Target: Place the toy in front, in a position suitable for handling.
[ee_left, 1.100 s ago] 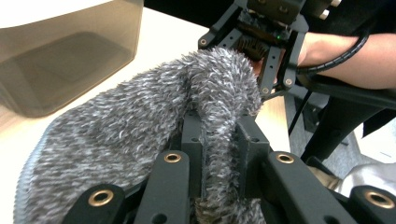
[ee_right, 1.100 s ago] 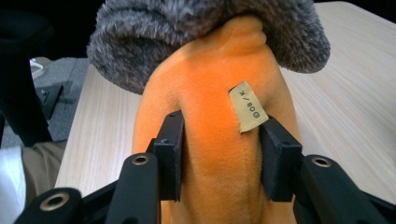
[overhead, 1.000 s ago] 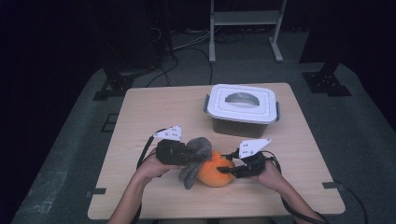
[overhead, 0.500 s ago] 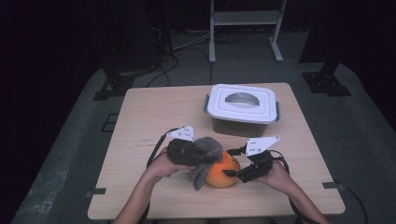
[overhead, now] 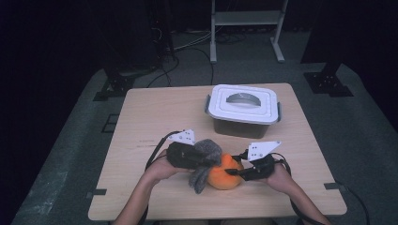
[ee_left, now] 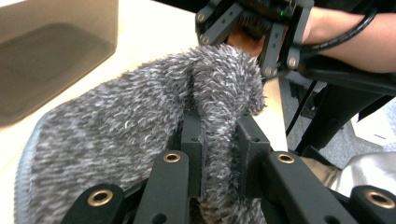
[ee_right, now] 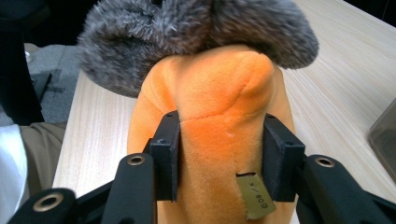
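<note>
Near front edge of wooden table (overhead: 155,108), between the two hands: orange plush toy (overhead: 225,172) with grey fuzzy sock (overhead: 204,159) draped over its top and left side, touching it. Lidded plastic box (overhead: 244,108) well behind, lid on.

Left gripper (ee_left: 219,149): jaws pinched narrow on a fold of the sock, pile bulging out either side of the pads. Seen in high view at (overhead: 184,154), just left of the toy.

Right gripper (ee_right: 223,154): jaws part-way in after just closing, plush squeezed between the pads, fabric creased inward at the seam; holding the toy's orange body. Small sewn tag (ee_right: 256,195) hanging beside the right pad. In high view at (overhead: 243,170), just right of the toy.

Handling, as judged: both light, soft, no breakage risk. Plush compressible and springy, likely to bulge and slip from a shallow pinch; better taken deep across the body, as here. Sock limp, stretchy, clingy against plush pile; best gripped by a gathered fold or the cuff. Pull likely to drag toy along unless toy held firm.
</note>
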{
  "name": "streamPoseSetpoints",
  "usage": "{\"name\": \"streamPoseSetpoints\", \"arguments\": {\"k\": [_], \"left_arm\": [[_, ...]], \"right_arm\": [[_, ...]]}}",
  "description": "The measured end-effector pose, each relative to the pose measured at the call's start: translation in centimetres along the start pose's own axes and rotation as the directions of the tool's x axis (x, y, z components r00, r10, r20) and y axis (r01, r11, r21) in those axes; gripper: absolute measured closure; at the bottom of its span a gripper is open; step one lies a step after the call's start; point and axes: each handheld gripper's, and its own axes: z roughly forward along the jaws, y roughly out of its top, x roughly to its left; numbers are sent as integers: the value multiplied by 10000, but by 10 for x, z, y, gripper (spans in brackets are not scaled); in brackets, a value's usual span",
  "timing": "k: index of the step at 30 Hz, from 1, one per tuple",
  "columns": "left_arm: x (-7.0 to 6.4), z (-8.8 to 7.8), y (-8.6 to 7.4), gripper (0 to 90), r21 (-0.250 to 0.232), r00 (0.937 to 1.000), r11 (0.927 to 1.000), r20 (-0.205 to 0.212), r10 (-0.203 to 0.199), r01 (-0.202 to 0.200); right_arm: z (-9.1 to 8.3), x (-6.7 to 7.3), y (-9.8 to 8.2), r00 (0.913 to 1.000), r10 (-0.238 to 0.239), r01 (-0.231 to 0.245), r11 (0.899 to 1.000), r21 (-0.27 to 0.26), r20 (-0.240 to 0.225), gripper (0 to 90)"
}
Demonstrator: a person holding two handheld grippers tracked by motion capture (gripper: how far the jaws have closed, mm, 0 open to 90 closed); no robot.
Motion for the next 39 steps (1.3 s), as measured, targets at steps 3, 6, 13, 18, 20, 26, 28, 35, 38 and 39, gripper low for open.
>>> {"name": "streamPoseSetpoints", "arguments": {"k": [3,6,13,18,20,26,28,35,38,39], "left_arm": [[1,-5,-4,759,115,9997,9999,-229,-41,44],[2,-8,-4,759,2,9997,9999,-231,-122,122],[-6,-1,16,759,-269,9997,9994,100,235,-232],[-16,15,30,759,-548,9952,9973,827,529,-485],[-17,21,29,759,-387,9945,9978,874,575,-543],[-17,22,22,757,-134,9959,9987,753,509,-500],[-18,19,19,753,92,9955,9978,696,647,-654],[-20,16,11,751,53,9959,9985,731,539,-545],[-24,23,15,751,-187,9918,9978,1104,651,-635],[-26,26,17,750,-157,9908,9974,1147,715,-701]], "right_arm": [[-5,-3,-5,9999,130,-131,9998,-123,-87,541],[-10,-4,-8,9997,212,-215,9995,-223,-118,539],[-8,2,-7,9995,-224,219,9995,-221,-239,538],[-4,8,-3,9976,-613,609,9980,-152,-333,533],[-5,7,-4,9975,-601,594,9980,-201,-362,533],[-8,3,-8,9982,-451,443,9988,-214,-395,533],[-8,1,-8,9986,-316,305,9992,-265,-414,533],[-7,-5,-8,9995,-27,16,9994,-346,-323,532],[-4,-3,-5,9997,-45,37,9994,-336,-235,531],[-4,-3,-5,9997,-27,18,9994,-341,-249,531]]}}
